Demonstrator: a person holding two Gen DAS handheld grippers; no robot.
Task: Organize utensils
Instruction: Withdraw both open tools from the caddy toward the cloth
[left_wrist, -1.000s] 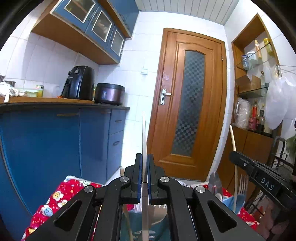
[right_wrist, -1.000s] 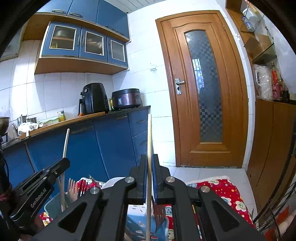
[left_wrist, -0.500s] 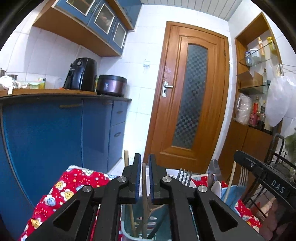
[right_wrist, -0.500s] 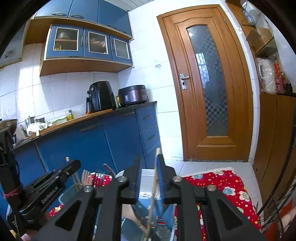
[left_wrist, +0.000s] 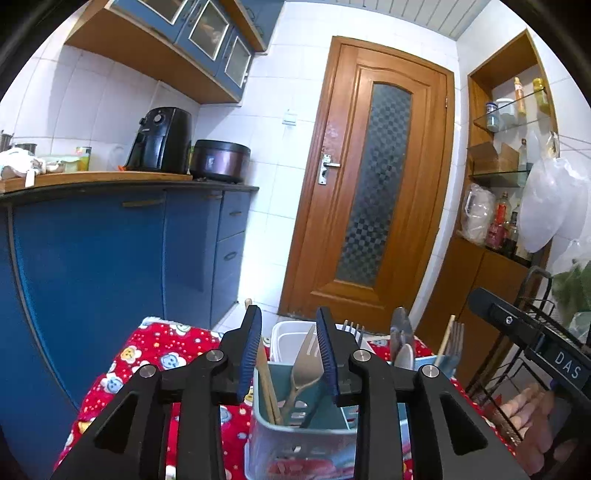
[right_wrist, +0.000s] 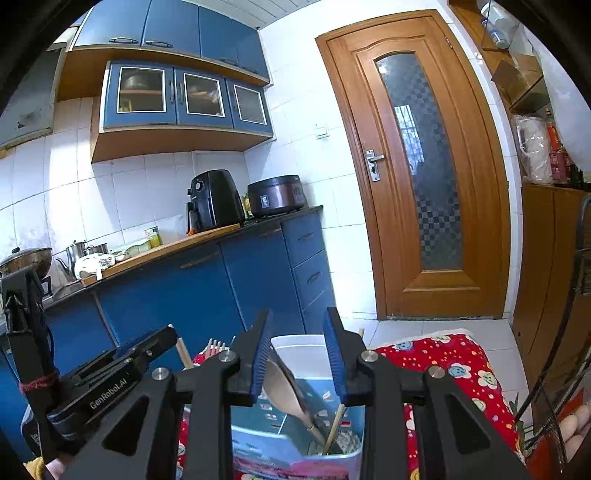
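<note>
Utensil caddy (left_wrist: 295, 435), blue, holds chopsticks (left_wrist: 267, 384) and fork (left_wrist: 304, 358); left claw (left_wrist: 290, 354) and right claw (right_wrist: 299, 360) opening, empty, above it.

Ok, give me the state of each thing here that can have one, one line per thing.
left gripper: jaws opening, nothing pinched
right gripper: jaws opening, nothing pinched
chopstick: leaning in the holder
utensil holder: upright on the red cloth, holding utensils
wooden spoon: in the holder, tilted
door: shut
</note>
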